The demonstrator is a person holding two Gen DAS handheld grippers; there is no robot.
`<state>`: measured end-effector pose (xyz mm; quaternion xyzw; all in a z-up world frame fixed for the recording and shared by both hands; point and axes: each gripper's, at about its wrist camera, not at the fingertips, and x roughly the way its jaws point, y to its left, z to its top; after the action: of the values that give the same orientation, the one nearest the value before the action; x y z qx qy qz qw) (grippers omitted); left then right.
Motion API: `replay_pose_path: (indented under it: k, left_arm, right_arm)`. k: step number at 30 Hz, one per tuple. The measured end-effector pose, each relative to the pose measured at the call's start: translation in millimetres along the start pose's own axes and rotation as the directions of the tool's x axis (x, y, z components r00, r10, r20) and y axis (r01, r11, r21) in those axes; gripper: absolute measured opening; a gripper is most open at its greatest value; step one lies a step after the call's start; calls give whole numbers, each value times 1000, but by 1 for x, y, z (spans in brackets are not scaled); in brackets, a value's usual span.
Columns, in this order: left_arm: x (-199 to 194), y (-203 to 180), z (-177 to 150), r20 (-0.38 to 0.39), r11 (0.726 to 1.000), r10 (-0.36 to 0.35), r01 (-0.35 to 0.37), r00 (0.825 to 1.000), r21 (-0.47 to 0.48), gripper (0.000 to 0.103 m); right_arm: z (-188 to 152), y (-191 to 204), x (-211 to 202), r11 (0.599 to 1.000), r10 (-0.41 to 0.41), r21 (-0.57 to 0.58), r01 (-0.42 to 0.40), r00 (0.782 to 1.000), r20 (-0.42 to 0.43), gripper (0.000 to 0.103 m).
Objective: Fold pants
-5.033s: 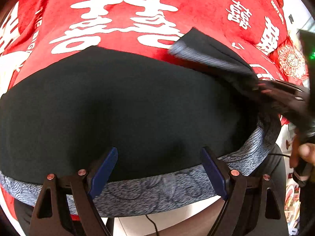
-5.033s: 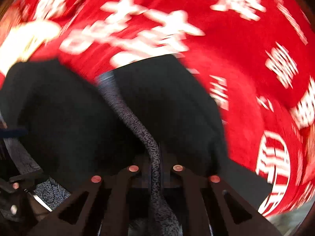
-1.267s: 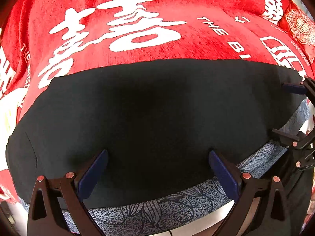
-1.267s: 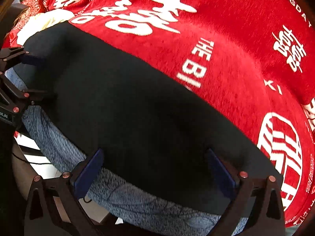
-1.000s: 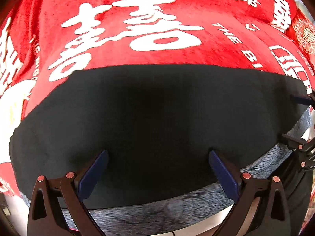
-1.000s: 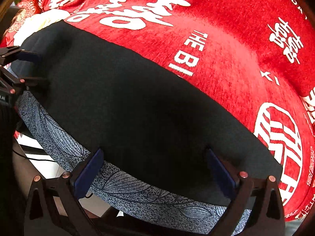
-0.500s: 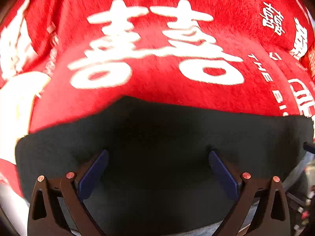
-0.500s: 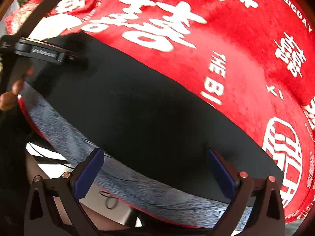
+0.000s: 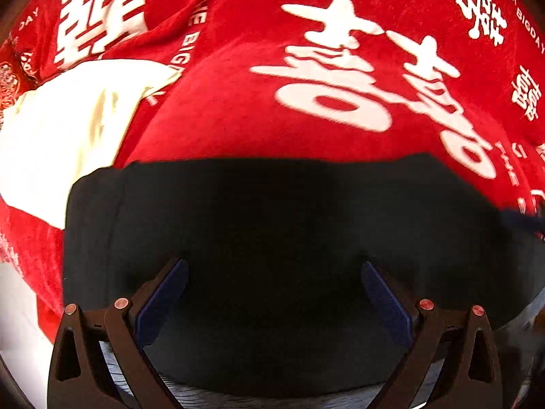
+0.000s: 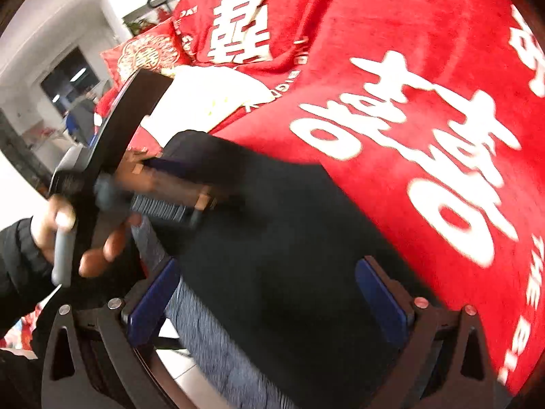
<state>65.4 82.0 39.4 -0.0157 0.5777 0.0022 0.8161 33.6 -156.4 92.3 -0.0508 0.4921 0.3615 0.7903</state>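
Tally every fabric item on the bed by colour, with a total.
Black: 1, the folded black pants with a grey patterned waistband
Red: 1, the red plush blanket with white characters
Cream: 1, the cream cloth on the blanket
Total: 3

Left wrist view: low and close over the black pants (image 9: 272,225), facing forward across them onto the red blanket (image 9: 224,109) with white characters, a cream cloth (image 9: 64,126) at far left, own open jaws framing the bottom edge. Right wrist view: equally close but turned leftward along the pants (image 10: 282,238), taking in the left gripper (image 10: 177,184) side-on, the hand (image 10: 64,225) holding it, and a room corner beyond. Shared by both: the pants, the blanket's large white characters and the cream cloth.
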Motion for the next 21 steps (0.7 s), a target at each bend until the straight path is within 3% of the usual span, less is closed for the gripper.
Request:
replay_pose_path:
  k: [3,9,11,13,16,18,21]
  left_arm:
    - [-2,10,-3,9,1000,-18,18,1000,-14,102]
    - [-2,5,-6,22,1000,11,-11,1000,10,102]
    - [-2,8,-5,25,1000,-4,4,1000,-2,102]
    - [-2,8,-6,30,1000,-7,7,1000,2,102]
    - [-2,7,-8,34,1000,-2,2,999,16,102]
    - [-4,10,-8,30,1000,-14,14,999,3,102]
    - [-3,10,-8,34,1000,-17,17,999,0,102]
  right_arm:
    - [25,1,26,999,-12,-45,9,998,-66,81]
    - [60,-8,57,998,-58,-9,58,992,-114,71]
    - [66,-6,74,992,-126,-50,120,979,-158,57]
    - [66,-10,93,981,-194,-69,183,955,-224,57]
    - [68,-26,93,978,-191,42,206,953,-237,61]
    - [66,-19,85,974,-220,14,228,952,-215,61]
    - [67,-11,69,980,-189,29,197,968,-162,61]
